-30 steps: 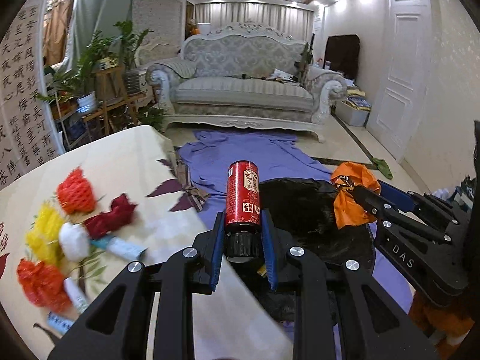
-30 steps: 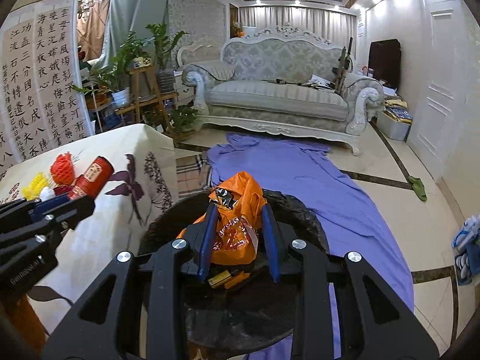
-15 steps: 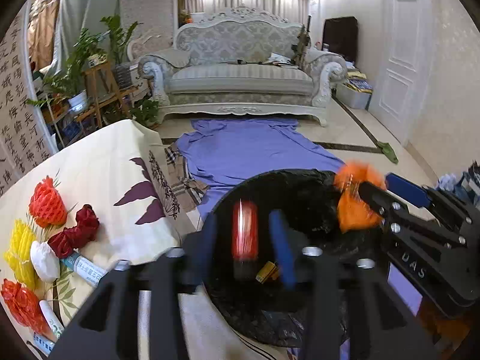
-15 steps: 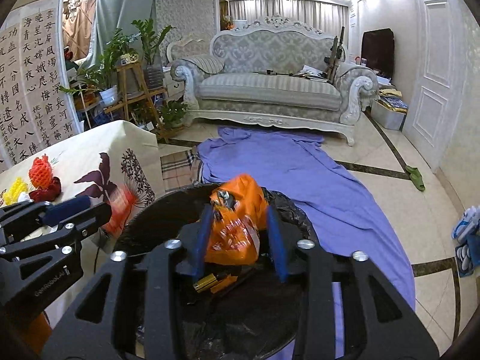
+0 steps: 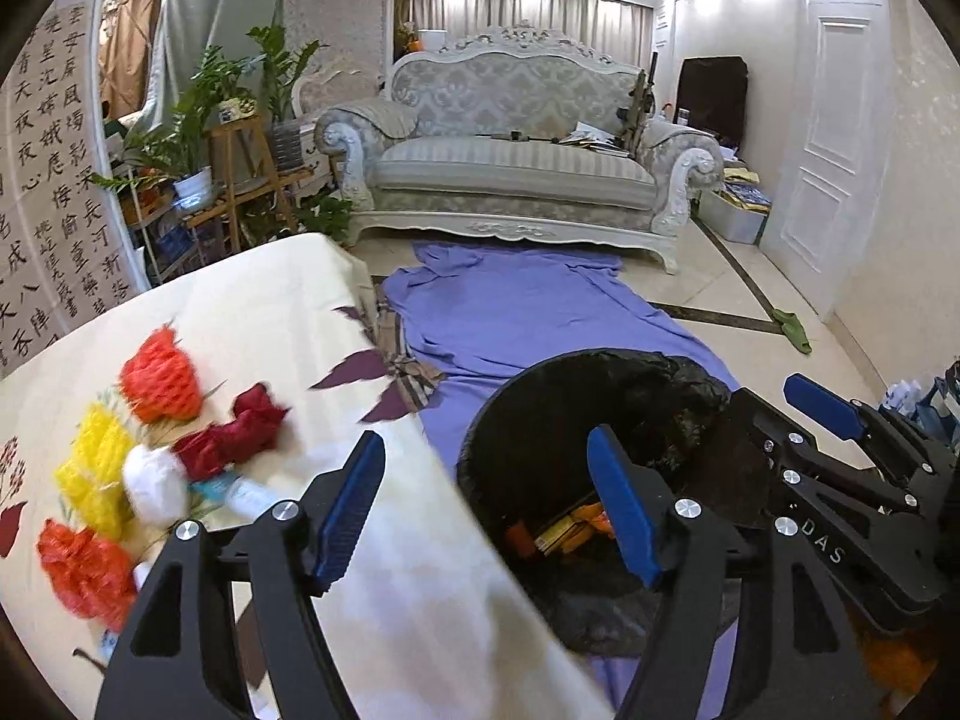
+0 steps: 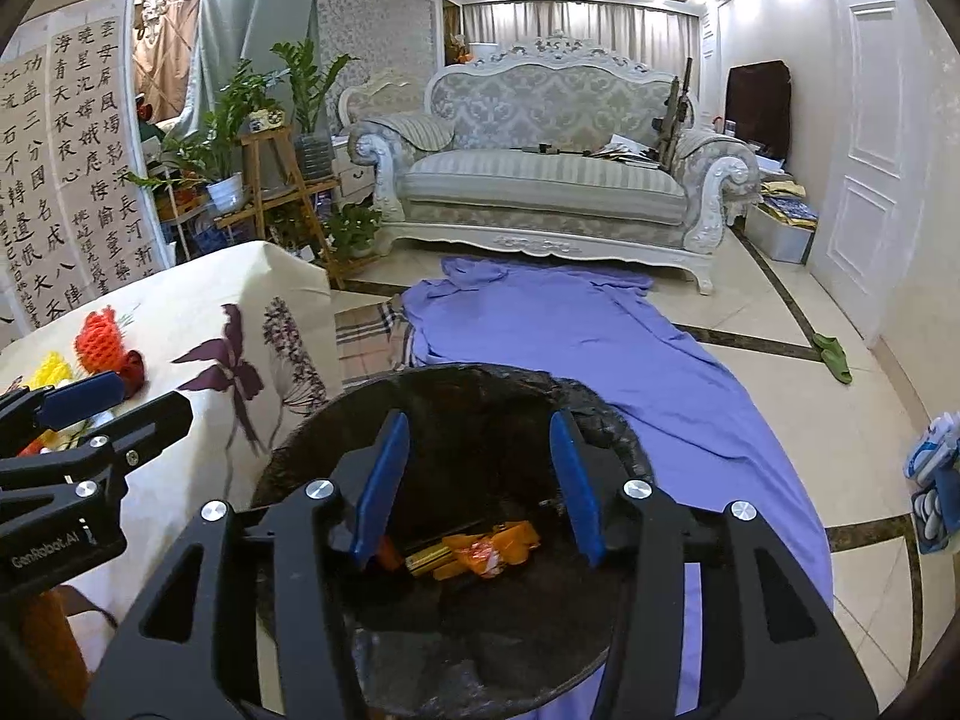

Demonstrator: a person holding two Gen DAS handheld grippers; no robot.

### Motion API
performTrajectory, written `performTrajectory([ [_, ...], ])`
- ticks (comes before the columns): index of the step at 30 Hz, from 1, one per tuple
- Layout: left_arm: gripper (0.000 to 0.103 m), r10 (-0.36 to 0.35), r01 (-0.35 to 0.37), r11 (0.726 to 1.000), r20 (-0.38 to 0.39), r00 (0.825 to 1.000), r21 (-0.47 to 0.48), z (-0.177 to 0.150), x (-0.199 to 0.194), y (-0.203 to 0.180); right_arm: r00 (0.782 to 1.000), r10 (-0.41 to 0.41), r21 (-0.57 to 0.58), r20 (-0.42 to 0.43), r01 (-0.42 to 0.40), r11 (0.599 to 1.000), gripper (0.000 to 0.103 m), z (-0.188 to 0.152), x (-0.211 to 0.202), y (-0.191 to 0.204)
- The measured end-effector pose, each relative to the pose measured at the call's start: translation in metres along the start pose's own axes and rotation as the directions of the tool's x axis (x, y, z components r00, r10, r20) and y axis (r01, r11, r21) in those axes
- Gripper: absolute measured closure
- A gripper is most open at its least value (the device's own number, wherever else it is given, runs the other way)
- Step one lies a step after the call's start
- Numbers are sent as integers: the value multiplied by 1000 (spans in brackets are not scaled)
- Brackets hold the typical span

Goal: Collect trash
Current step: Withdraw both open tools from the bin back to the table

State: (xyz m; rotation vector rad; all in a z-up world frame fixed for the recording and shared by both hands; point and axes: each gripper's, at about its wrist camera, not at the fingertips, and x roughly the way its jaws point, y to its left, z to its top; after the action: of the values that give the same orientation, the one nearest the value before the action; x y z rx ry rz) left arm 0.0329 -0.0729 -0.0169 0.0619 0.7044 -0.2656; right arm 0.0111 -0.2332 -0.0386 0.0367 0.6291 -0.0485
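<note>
A crinkled, glossy black plastic liner [image 6: 606, 426] lines the trash bin. The surface [image 5: 252, 324] wears matt printed cloth. At nine o'clock lie rough foam fruit nets [image 5: 159, 375]. Purple cloth [image 6: 600, 336] covers the polished stone floor [image 6: 774, 312].

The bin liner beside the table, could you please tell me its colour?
Black; the bin liner shows best in the right wrist view.

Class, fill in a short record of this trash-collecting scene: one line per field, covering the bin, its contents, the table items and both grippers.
bin: black-lined trash bin on the floor beside the table
bin contents: orange wrapper and small yellow pieces
table items: orange foam net, yellow net, dark red wrapper
left gripper: opening, nothing between jaws
right gripper: opening, empty, over bin
</note>
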Motion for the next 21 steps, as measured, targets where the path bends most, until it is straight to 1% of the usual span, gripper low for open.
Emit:
performTrajectory([
  [10,35,85,-84,995,8,996,-61,-15,-30,36,996,85,-33,-11,-85,996,54,-5,-17,43],
  [17,35,155,-153,980,3,988,-127,-30,-55,75,986,166,-88,-20,-167,982,54,-10,-29,86],
  [21,35,190,-189,968,-14,982,-165,-42,-66,95,978,205,-125,-31,-208,970,54,-13,-34,108],
])
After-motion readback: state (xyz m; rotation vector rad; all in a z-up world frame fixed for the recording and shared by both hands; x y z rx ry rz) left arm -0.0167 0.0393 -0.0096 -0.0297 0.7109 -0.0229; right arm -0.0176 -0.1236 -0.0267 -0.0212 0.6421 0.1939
